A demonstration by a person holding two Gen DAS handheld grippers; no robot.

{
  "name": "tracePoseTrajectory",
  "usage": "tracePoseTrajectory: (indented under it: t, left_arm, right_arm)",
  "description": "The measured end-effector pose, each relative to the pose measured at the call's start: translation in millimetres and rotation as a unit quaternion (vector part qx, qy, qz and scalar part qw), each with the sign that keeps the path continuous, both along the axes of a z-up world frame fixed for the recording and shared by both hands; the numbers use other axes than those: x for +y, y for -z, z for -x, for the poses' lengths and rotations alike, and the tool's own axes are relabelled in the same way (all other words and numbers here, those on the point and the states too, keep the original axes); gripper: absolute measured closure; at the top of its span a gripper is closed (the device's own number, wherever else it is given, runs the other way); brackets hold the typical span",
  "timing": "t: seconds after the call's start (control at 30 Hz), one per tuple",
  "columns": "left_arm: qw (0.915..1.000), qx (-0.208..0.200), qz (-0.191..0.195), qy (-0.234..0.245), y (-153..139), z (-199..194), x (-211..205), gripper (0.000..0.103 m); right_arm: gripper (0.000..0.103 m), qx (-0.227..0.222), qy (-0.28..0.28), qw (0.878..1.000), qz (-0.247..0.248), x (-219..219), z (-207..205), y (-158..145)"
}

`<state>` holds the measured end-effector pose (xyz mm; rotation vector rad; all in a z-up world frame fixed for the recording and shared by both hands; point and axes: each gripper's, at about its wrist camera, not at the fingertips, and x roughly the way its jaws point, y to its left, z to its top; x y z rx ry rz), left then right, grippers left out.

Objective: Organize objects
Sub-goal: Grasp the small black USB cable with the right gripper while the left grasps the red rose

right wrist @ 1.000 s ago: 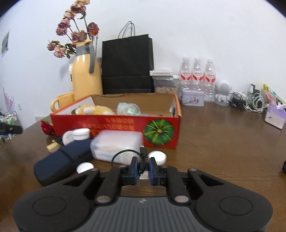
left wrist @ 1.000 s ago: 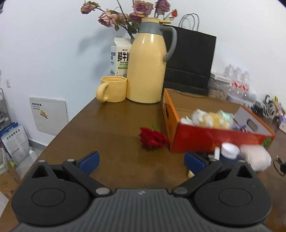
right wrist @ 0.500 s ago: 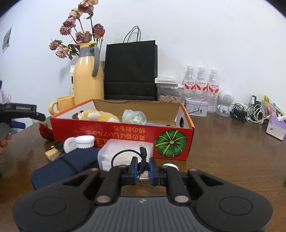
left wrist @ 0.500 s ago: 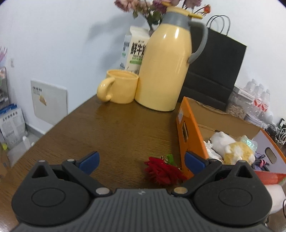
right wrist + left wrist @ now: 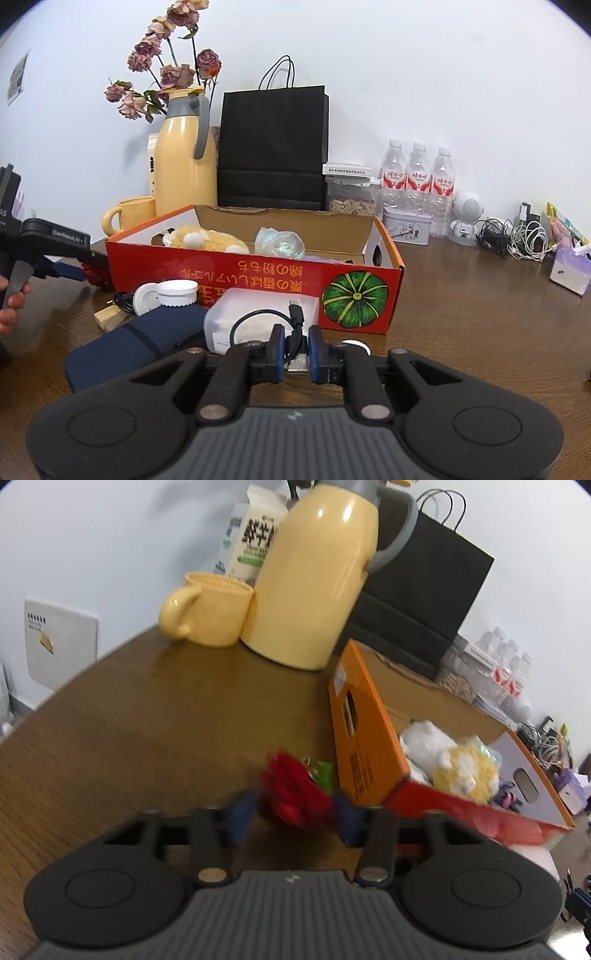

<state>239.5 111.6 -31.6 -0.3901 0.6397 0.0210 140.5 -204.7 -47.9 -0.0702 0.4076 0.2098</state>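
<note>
A red fabric rose [image 5: 295,794] lies on the brown table [image 5: 147,720] just left of the orange-red cardboard box [image 5: 365,746]. My left gripper [image 5: 293,814] has its blurred blue pads on both sides of the rose, and its jaws are closing on it. The right wrist view shows the same gripper [image 5: 74,271] at the box's left end, against the rose [image 5: 95,272]. My right gripper [image 5: 296,352] is shut on a looped black USB cable [image 5: 295,314], held above a white plastic tub [image 5: 229,317] in front of the box [image 5: 258,273].
Plush toys [image 5: 454,764] lie in the box. A yellow thermos [image 5: 317,579], mug [image 5: 210,609], milk carton [image 5: 255,535] and black paper bag [image 5: 273,147] stand behind. A dark blue pouch [image 5: 129,347], white lids [image 5: 166,291], water bottles [image 5: 417,177] and cables [image 5: 517,240] crowd the table.
The left gripper moved forward and down to the rose, and its jaws came in from wide open to the rose's sides. The right gripper keeps the cable and has barely shifted.
</note>
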Motion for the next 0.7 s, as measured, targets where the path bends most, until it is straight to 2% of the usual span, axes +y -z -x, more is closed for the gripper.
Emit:
tracePoseTrajectory:
  t: [0.3,0.7]
  left_arm:
    - [0.9987,-0.039,-0.029,-0.011,-8,24,-9,0.068]
    - [0.9928,-0.094,-0.068,-0.028,-20,69,-21,0.068]
  right_arm:
    - [0.091,-0.012,0.002,1.000,0.001,0,4,-1]
    - [0.091,-0.029,-0.001,1.000,0.000,0,9,-3]
